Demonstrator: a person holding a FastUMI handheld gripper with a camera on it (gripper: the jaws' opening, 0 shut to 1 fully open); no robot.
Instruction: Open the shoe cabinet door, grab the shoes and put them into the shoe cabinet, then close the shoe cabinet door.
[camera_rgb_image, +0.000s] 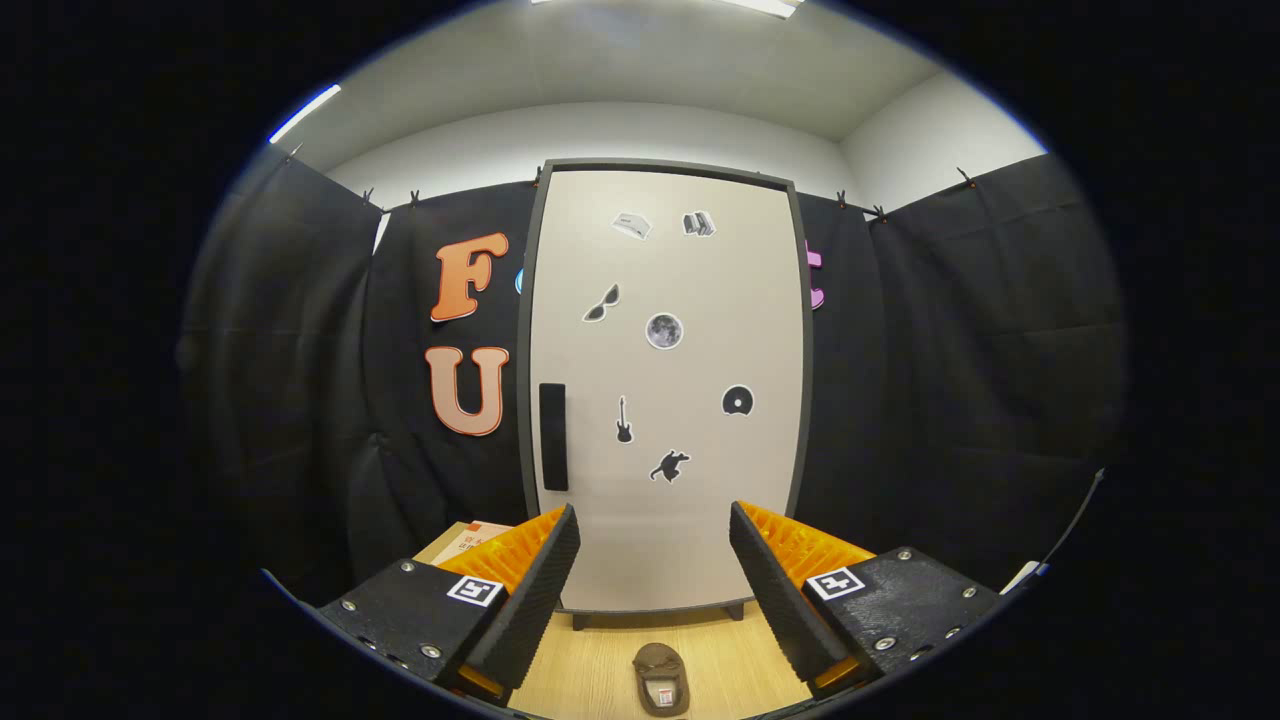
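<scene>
We see our gripper (655, 560) as two fingers (530, 590) reaching forward, each a long wedge with a ribbed, sawtooth face turned toward the other. Behind each finger sits a flat, angular plate (410, 610) on one side and a matching plate (905, 600) on the other. Round metal screws (406, 566) dot the corners and edges of both plates. Each plate carries a small square marker (474, 590), a white tile with a blocky dark pattern, set near the finger's root; its twin (835, 582) sits opposite. The fingers stand wide apart with nothing between them. A thin dark line beyond the far plate may be a cable (1075, 520), though we cannot be sure.
</scene>
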